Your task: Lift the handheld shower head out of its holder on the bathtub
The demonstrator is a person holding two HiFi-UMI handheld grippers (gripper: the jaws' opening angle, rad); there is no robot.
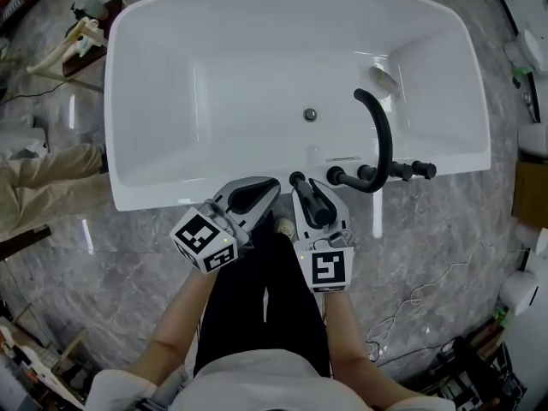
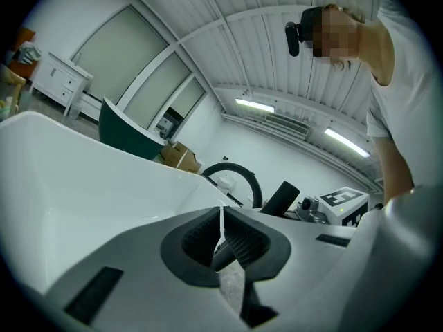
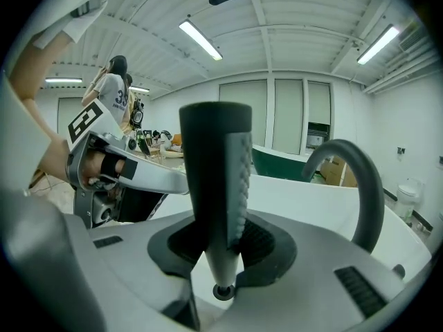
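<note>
The handheld shower head (image 1: 317,208) is a black stick with a grey tapered lower end. My right gripper (image 1: 313,197) is shut on it just before the bathtub's near rim (image 1: 171,191). In the right gripper view the shower head (image 3: 211,171) stands upright between the pads of my right gripper (image 3: 221,254), its lower tip hanging free. The black curved faucet spout (image 1: 381,135) and its fittings (image 1: 377,174) sit on the rim to the right. My left gripper (image 1: 264,187) hovers beside it on the left, jaws together with nothing in them (image 2: 223,244).
The white bathtub (image 2: 83,171) fills the space ahead, with a drain (image 1: 310,115) in its floor. A person's trousered legs (image 1: 43,182) lie on the marble floor at left. Cables (image 1: 411,306) trail at right. People stand at the back (image 3: 111,88).
</note>
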